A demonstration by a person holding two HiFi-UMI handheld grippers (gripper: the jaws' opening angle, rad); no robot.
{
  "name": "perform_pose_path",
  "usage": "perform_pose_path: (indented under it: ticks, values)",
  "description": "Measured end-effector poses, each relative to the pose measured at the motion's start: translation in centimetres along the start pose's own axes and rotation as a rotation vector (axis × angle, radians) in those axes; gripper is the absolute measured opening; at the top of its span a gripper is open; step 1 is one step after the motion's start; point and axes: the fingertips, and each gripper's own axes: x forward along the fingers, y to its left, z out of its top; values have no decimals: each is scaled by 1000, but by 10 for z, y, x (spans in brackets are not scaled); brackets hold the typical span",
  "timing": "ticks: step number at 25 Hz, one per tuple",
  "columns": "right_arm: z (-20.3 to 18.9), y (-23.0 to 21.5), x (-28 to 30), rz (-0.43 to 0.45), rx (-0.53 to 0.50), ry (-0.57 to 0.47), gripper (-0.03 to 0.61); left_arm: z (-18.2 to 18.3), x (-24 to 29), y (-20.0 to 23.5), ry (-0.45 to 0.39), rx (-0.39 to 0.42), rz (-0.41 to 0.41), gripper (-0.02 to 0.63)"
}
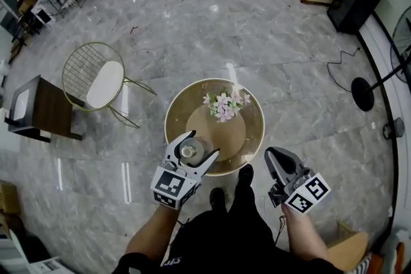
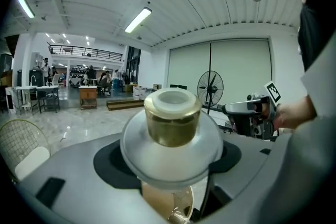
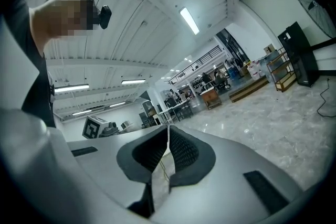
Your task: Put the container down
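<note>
Left gripper (image 1: 201,144), in the head view, holds the container (image 1: 189,151) over the near rim of the round table (image 1: 252,138); my right gripper (image 1: 275,158) is beside the table. Left gripper view: my jaws pinch the container's wide body. Right gripper view: jaws pressed together, nothing between.
</note>
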Motion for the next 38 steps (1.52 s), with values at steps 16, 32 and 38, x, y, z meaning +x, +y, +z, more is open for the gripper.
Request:
perform_pose_path:
  ticks: [16,32,38]
  values:
    - [-46,-82,2,-10,-12,61,28,-64,110,-6,87,6,-61,342]
    - [-140,-168,26,-6,33,196,28,-179,209,-5,185,6,-90,344]
    - [-169,-199,37,-4,29,217,28,-222,246,-4,214,38,-108,344]
